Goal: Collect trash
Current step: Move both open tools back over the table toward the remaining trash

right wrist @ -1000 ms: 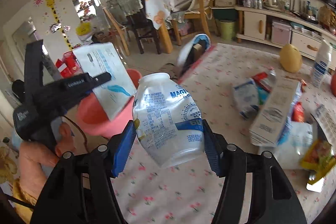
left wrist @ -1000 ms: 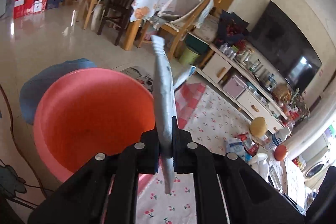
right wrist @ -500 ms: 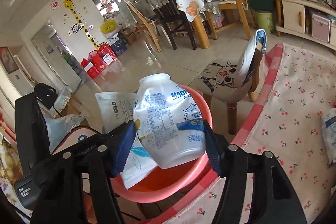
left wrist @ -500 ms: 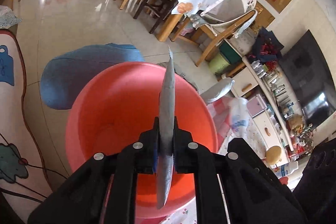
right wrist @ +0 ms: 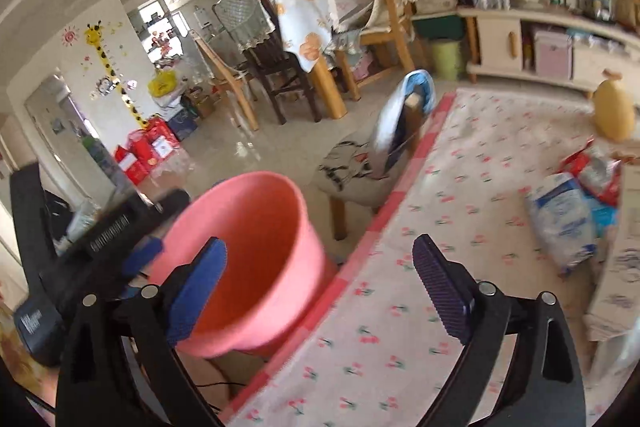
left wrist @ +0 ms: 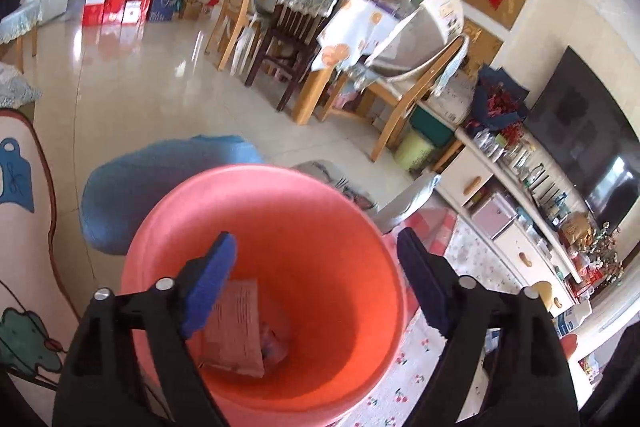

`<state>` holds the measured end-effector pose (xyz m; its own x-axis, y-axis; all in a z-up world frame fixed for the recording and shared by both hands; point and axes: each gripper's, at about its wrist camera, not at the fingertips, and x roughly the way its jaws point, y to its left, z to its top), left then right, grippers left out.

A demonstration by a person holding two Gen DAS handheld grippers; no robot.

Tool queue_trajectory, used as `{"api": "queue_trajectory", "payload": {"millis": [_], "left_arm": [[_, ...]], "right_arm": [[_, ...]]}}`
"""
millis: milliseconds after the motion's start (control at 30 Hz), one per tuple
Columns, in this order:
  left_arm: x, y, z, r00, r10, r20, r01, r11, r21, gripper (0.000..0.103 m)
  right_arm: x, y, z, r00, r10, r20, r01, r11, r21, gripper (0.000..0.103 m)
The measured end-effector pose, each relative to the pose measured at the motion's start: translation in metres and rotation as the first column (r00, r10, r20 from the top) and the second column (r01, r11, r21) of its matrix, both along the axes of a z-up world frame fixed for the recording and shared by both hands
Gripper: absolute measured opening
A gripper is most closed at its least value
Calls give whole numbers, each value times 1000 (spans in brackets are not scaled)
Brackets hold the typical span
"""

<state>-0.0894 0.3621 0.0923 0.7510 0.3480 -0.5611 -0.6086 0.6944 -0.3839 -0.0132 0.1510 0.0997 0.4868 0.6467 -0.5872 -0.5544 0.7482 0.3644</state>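
Observation:
A coral-pink bucket (left wrist: 320, 219) fills the left wrist view, standing below the table's edge. My left gripper (left wrist: 316, 283) hangs over its mouth, jaws opening wide with nothing between them. A flat printed wrapper (left wrist: 236, 323) lies on the bucket's bottom beside a blurred pale lump. In the right wrist view my right gripper (right wrist: 320, 287) is also opening and holds nothing. It hovers over the table edge just right of the bucket (right wrist: 256, 227). The left gripper (right wrist: 160, 223) shows there at the bucket's left rim. The white bottle is not visible.
A cherry-print tablecloth (right wrist: 460, 187) covers the table. On its right lie a blue-and-white bag (right wrist: 560, 219), red packets (right wrist: 592, 163) and a cardboard box (right wrist: 624, 247). A small chair (right wrist: 352, 167) stands beyond the bucket, a blue stool (left wrist: 160, 179) behind it.
The left gripper opened and dropped the flat wrapper into the bucket. The right gripper opened and let go of the white bottle, which left its view; that view swung right toward the table.

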Motion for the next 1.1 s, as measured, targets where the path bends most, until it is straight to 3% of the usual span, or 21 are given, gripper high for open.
{"api": "queue_trajectory", "payload": {"millis": [167,400,500,667,833,1100], "left_arm": [[6,-20,5,998,-60,21,59,998,39,84],[14,-56,18,988,-147,-39,151,976,155,85],[19,-71,19,984,-144,-102,161,968,191,85],[23,-99,23,969,-206,-137,235,939,251,85],[18,-134,27,953,-279,-119,303,893,333,85],[13,-180,31,908,-412,-78,410,834,370,85]], "right_arm": [[-21,-39,0,994,-21,109,26,999,-45,96],[-54,-88,11,968,-74,240,104,988,-115,98],[-63,-110,12,961,-108,254,144,982,-125,98],[-72,-147,13,957,-169,237,200,974,-110,98],[-81,-177,10,950,-202,237,233,966,-109,98],[-85,-221,9,935,-264,235,296,949,-112,98]]}}
